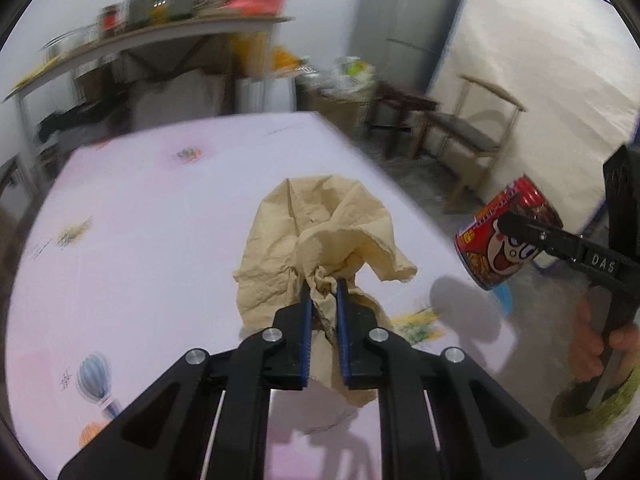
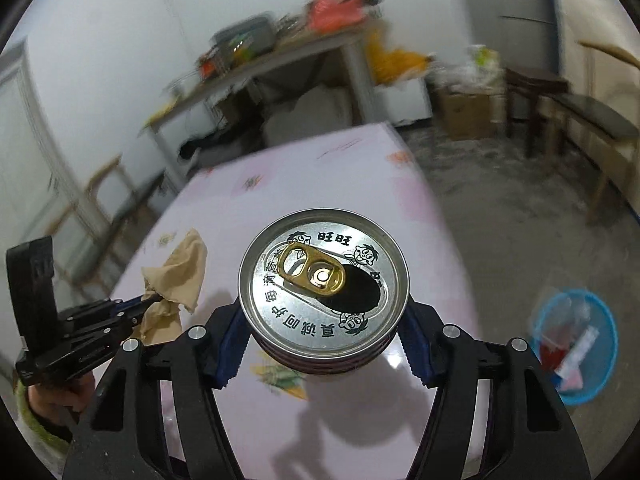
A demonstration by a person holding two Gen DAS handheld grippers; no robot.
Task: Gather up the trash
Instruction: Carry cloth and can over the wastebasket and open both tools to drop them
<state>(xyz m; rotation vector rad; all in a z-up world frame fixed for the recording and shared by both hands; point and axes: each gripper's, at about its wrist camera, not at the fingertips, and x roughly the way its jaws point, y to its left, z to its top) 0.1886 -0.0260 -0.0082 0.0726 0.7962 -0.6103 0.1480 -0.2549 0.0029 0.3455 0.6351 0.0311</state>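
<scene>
Left hand-held gripper [image 1: 322, 288] clamped on crumpled paper [image 1: 320, 240], right hand-held gripper [image 2: 323, 320] clamped on opened can [image 2: 323, 276], both above pink tabletop [image 1: 160, 220]

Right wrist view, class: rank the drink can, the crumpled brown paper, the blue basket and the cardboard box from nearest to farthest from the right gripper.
1. Drink can: clamped in the right gripper.
2. Crumpled brown paper: left, over the pink table.
3. Blue basket: right, on the floor.
4. Cardboard box: far back by the wall.

left claw [image 1: 323, 286]: black, blue pads, silver screws | right claw [image 2: 323, 322]: same, "DAS" marking | sleeve [image 1: 616, 394]: green knit
</scene>
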